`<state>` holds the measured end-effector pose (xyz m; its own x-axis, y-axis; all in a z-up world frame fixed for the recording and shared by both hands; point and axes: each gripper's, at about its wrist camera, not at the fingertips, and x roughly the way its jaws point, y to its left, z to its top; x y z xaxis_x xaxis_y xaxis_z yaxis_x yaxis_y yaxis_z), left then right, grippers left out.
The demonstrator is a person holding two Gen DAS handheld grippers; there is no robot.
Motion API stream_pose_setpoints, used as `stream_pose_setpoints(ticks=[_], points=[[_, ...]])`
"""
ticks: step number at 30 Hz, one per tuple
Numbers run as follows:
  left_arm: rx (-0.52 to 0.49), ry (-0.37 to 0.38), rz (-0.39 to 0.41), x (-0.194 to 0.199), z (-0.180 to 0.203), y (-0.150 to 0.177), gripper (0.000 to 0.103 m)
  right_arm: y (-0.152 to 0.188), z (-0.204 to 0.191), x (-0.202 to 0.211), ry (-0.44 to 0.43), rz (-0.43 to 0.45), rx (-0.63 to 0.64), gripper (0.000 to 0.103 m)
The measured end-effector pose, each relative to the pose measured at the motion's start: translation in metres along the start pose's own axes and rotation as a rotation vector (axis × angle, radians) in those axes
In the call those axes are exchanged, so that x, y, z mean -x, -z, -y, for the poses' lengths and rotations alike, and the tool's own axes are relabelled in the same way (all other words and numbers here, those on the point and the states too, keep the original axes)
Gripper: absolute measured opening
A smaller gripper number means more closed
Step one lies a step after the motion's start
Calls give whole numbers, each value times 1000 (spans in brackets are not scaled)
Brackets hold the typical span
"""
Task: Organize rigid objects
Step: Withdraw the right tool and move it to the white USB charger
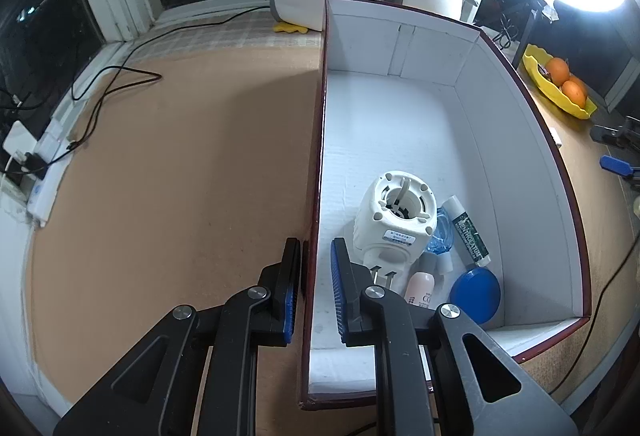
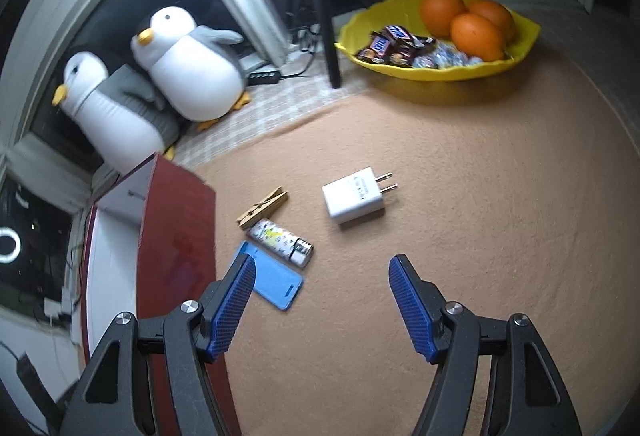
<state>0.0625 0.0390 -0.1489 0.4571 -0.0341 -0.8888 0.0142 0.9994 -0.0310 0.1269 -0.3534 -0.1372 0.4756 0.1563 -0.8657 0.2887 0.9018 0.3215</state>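
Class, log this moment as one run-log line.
left gripper: shut on box wall | right gripper: open, empty | outside box: charger, clothespin, lighter, blue case

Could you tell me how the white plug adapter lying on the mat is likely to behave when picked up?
The white plug adapter looks rigid and boxy, so it probably won't roll. Its smooth plastic faces may slip slightly. Lying flat on the mat, it should stay put; the two prongs seem the poorest place to grip.
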Motion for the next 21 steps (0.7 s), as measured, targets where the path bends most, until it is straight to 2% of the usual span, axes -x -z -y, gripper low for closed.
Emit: stream_pose_setpoints(ticks=[9,21], points=[[-8,14,-8,-2,-1,-3,14,-26,26,-36,19,-43,-210,65],[-1,20,-12,-2,-2,-4,14,-55,29,-81,51,-122,-321,65]])
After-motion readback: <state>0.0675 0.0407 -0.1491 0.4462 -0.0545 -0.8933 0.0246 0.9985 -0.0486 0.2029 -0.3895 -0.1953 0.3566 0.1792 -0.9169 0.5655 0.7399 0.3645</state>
